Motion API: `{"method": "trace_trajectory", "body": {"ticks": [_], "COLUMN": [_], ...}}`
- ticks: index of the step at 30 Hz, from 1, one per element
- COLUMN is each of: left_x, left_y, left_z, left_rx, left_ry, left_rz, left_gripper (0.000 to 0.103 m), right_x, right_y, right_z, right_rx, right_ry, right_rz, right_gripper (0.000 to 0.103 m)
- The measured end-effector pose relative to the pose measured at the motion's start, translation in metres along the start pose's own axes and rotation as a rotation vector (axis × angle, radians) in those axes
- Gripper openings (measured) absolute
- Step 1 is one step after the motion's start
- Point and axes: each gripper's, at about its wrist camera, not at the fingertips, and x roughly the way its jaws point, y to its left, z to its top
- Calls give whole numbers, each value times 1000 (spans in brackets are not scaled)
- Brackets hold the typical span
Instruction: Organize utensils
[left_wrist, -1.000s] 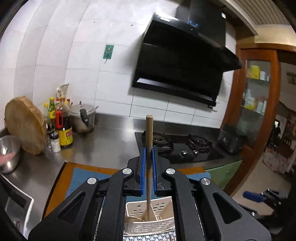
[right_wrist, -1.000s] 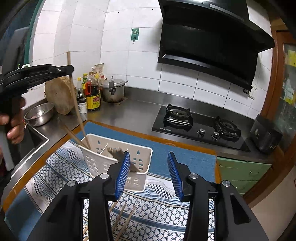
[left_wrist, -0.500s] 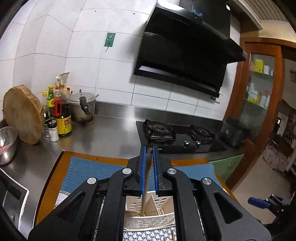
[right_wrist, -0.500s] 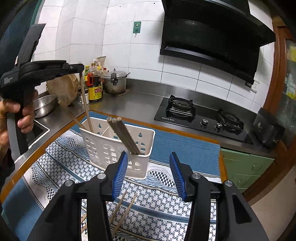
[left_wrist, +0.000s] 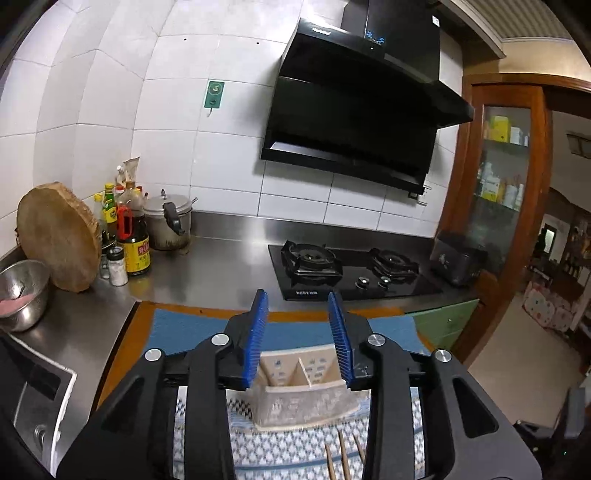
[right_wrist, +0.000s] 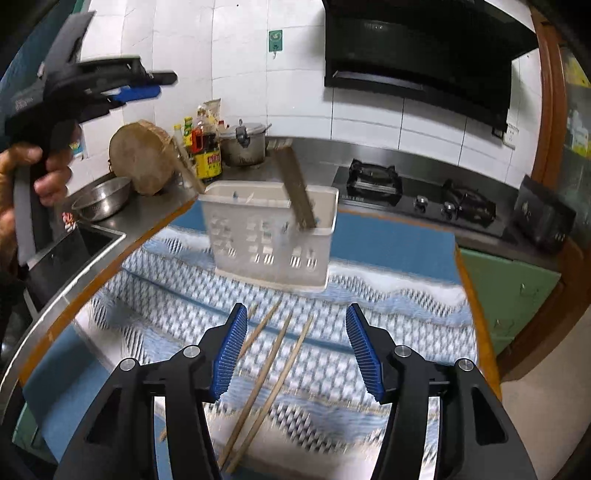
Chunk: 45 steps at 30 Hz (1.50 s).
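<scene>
Left gripper (left_wrist: 297, 332) points nearly level above the basket (left_wrist: 306, 398), fingers opening, empty; right gripper (right_wrist: 295, 350) tilts down, fingers opening over loose chopsticks (right_wrist: 273, 354).

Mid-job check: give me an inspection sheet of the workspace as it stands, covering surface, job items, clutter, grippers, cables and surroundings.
Surface: patterned blue-and-white cloth over a blue mat on a steel counter.
Job's things: white utensil holder upright on the cloth, chopsticks leaning inside it; loose chopsticks lying on the cloth in front of it.
Clutter: round wooden board, sauce bottles, metal pot and steel bowl at the far left of the counter.
Grippers: left gripper jaws opening, nothing between them; right gripper jaws opening, empty, above the loose chopsticks.
Cables: nothing seen.
Surroundings: gas hob, black range hood, white tiled wall, sink at left.
</scene>
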Motion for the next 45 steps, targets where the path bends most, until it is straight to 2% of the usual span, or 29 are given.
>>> {"method": "trace_trajectory", "body": {"ticks": [11, 17, 21, 28, 35, 38, 39, 45], "left_x": [-63, -74, -81, -89, -89, -85, -83, -69], "left_y": [14, 26, 41, 62, 66, 57, 54, 26], "left_z": [-95, -141, -164, -184, -200, -209, -211, -230], "left_rx": [-11, -23, -52, -115, -126, -106, -99, -53], "left_ry": [82, 143, 169, 184, 217, 248, 257, 325], "left_rz": [31, 88, 121, 156, 148, 132, 128, 78], "left_gripper": [61, 67, 68, 68, 68, 68, 68, 68], "right_x": [4, 21, 32, 50, 64, 66, 66, 62], "right_y": [23, 31, 37, 40, 41, 44, 45, 39], "right_z": [-83, -110, -112, -108, -107, -106, -106, -109], "right_rx": [69, 133, 146, 166, 173, 151, 142, 142], "right_ry": [113, 171, 191, 224, 254, 256, 257, 257], "right_rz": [-29, -15, -15, -32, -47, -66, -74, -78], "right_gripper": [54, 42, 29, 15, 15, 14, 10, 9]}}
